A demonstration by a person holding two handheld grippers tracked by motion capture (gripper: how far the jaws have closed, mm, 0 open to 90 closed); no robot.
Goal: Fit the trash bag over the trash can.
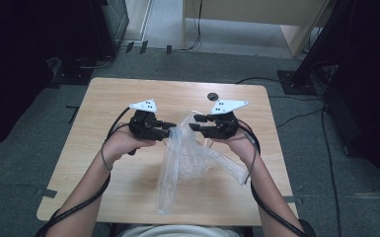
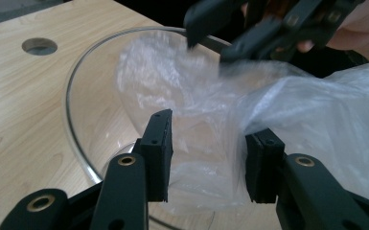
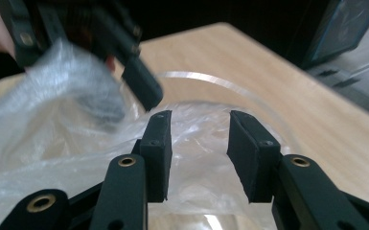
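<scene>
Bag: clear plastic, crumpled, its top bunched over a glass bowl mid-table, its tail trailing toward the person.

Left gripper: jaws half spread, plastic between them, pads not pressing.

Right gripper: jaws half spread over the bag's top, film between them, no pinch visible.

The two grippers face each other just apart across the bag.

No readable text, label, brand, number or sign stands on anything in these three views.
</scene>
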